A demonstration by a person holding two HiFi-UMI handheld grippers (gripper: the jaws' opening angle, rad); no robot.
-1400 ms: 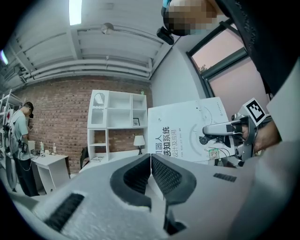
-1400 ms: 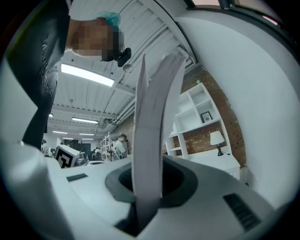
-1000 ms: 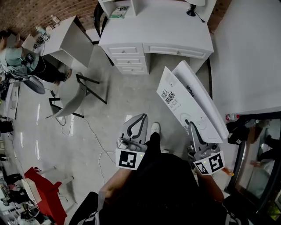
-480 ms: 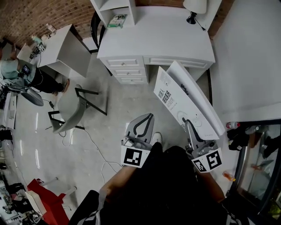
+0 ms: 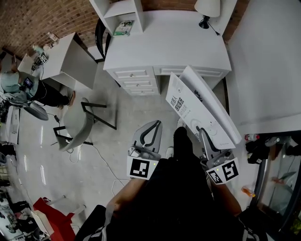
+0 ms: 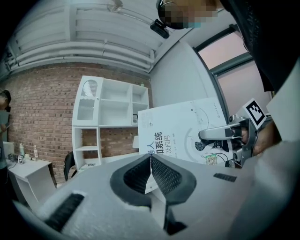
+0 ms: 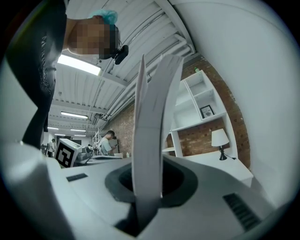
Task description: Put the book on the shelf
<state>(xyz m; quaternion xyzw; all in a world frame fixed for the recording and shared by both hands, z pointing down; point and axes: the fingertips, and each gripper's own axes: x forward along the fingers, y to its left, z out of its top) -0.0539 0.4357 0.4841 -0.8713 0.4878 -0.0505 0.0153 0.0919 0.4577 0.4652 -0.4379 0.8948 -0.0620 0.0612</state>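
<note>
Right gripper (image 5: 203, 135) clamps the lower edge of the white book (image 5: 197, 106), while the left gripper (image 5: 150, 133) has jaws pressed together on nothing, facing the white desk (image 5: 164, 42).

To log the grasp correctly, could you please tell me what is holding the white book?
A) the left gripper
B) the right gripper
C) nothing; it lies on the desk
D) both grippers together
B: the right gripper is clamped on the book near its lower edge, while the left gripper is shut with nothing between its jaws.

Open floor (image 5: 136, 108) to desk (image 5: 178, 42) w/ shelf (image 5: 120, 12)
</note>
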